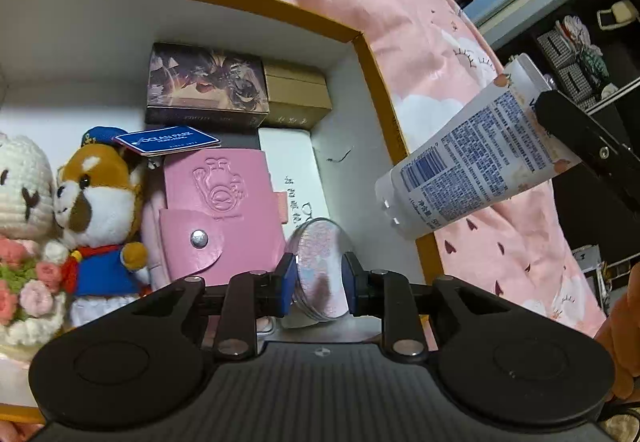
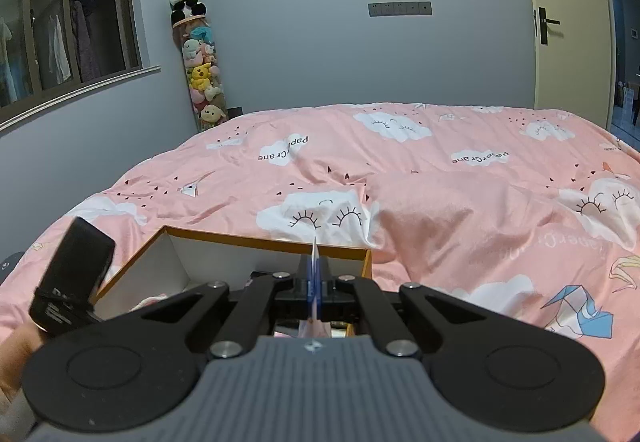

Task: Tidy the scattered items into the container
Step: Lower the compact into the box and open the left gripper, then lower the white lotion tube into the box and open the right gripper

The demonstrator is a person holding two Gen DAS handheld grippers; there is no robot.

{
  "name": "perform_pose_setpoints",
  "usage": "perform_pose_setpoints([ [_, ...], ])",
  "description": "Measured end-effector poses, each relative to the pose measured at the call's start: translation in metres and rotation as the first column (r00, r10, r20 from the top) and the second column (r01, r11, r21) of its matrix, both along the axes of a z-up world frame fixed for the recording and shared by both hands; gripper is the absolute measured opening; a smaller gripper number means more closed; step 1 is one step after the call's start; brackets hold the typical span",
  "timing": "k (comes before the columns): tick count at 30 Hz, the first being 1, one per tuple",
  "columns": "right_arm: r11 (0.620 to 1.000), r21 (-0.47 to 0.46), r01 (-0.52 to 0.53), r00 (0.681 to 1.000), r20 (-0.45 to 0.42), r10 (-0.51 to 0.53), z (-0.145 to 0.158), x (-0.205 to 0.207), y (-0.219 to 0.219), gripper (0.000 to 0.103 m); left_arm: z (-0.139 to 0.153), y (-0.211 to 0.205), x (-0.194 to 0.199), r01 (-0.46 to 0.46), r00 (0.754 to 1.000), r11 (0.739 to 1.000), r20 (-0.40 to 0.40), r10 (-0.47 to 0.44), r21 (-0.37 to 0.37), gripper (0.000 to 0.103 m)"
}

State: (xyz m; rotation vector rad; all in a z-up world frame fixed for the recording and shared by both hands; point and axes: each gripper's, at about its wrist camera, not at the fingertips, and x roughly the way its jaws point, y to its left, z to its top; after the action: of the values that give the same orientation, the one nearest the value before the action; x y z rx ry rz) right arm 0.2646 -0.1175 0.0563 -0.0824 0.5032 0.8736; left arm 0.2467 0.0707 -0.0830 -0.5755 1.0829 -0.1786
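The container is an open white box with a gold rim (image 1: 372, 53) on the pink bedspread; it also shows in the right wrist view (image 2: 224, 238). Inside lie a dark art box (image 1: 204, 85), a gold box (image 1: 298, 97), a pink card holder (image 1: 218, 201), a white case (image 1: 290, 161), a fox plush (image 1: 96, 201) and a crochet bunny (image 1: 20, 193). My left gripper (image 1: 320, 282) is low in the box, its blue pads against a clear round case (image 1: 320, 266). My right gripper (image 2: 314, 282) is shut on the flat end of a white tube (image 1: 468, 165), held over the box's right rim.
The pink bedspread (image 2: 440, 209) surrounds the box. Dark shelves (image 1: 580, 53) with small items stand beyond the bed. A tall column of plush toys (image 2: 200, 77) stands by the wall, and a door (image 2: 568, 13) is at the right.
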Motion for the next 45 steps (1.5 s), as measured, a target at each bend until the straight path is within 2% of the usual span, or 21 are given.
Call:
perform_pose_setpoints([
  [1, 1.000, 0.001, -0.001, 1.000, -0.001, 0.001, 0.000, 0.000, 0.000, 0.002, -0.002, -0.001, 0.001, 0.004, 1.000, 1.000, -0.007, -0.004, 0.008, 0.020],
  [5, 1.000, 0.003, -0.009, 1.000, -0.005, 0.009, -0.001, -0.003, 0.001, 0.002, -0.006, -0.005, 0.003, 0.000, 1.000, 0.999, -0.006, 0.001, 0.041, 0.020],
  [10, 1.000, -0.004, -0.018, 1.000, -0.008, 0.018, -0.001, -0.004, 0.006, 0.002, 0.000, 0.001, -0.003, -0.008, 1.000, 1.000, 0.017, 0.008, 0.031, 0.020],
  [12, 1.000, -0.003, -0.029, 1.000, -0.007, 0.029, 0.001, -0.004, 0.011, 0.002, 0.011, 0.007, -0.011, -0.026, 0.998, 0.997, 0.055, 0.022, 0.072, 0.020],
  [15, 0.999, 0.003, -0.053, 0.999, -0.003, 0.053, 0.003, -0.004, 0.021, 0.002, 0.031, 0.022, -0.025, -0.063, 0.993, 0.988, 0.107, 0.048, 0.142, 0.026],
  [18, 0.997, 0.019, -0.081, 0.997, -0.013, 0.081, 0.005, -0.003, 0.035, 0.002, 0.047, 0.040, -0.036, -0.118, 0.987, 0.964, 0.139, 0.086, 0.240, 0.028],
  [21, 0.994, 0.042, -0.104, 0.994, -0.032, 0.105, 0.004, -0.001, 0.054, 0.002, 0.056, 0.062, -0.042, -0.174, 0.980, 0.939, 0.143, 0.137, 0.297, 0.028],
  [26, 0.989, 0.066, -0.133, 0.989, -0.048, 0.137, 0.001, 0.002, 0.092, 0.002, 0.059, 0.092, -0.049, -0.233, 0.970, 0.922, 0.137, 0.200, 0.308, 0.028],
  [31, 0.988, 0.040, -0.151, 0.988, -0.037, 0.152, -0.008, 0.006, 0.129, 0.002, 0.052, 0.104, -0.052, -0.257, 0.965, 0.913, 0.137, 0.224, 0.316, 0.028],
  [40, 0.992, -0.042, -0.120, 0.992, -0.032, 0.119, -0.033, 0.008, 0.176, 0.002, 0.042, 0.119, -0.060, -0.275, 0.959, 0.919, 0.144, 0.243, 0.284, 0.029],
  [45, 0.990, -0.107, -0.094, 0.995, 0.035, 0.099, -0.048, -0.001, 0.192, 0.001, 0.043, 0.120, -0.062, -0.273, 0.959, 0.921, 0.159, 0.236, 0.279, 0.031],
])
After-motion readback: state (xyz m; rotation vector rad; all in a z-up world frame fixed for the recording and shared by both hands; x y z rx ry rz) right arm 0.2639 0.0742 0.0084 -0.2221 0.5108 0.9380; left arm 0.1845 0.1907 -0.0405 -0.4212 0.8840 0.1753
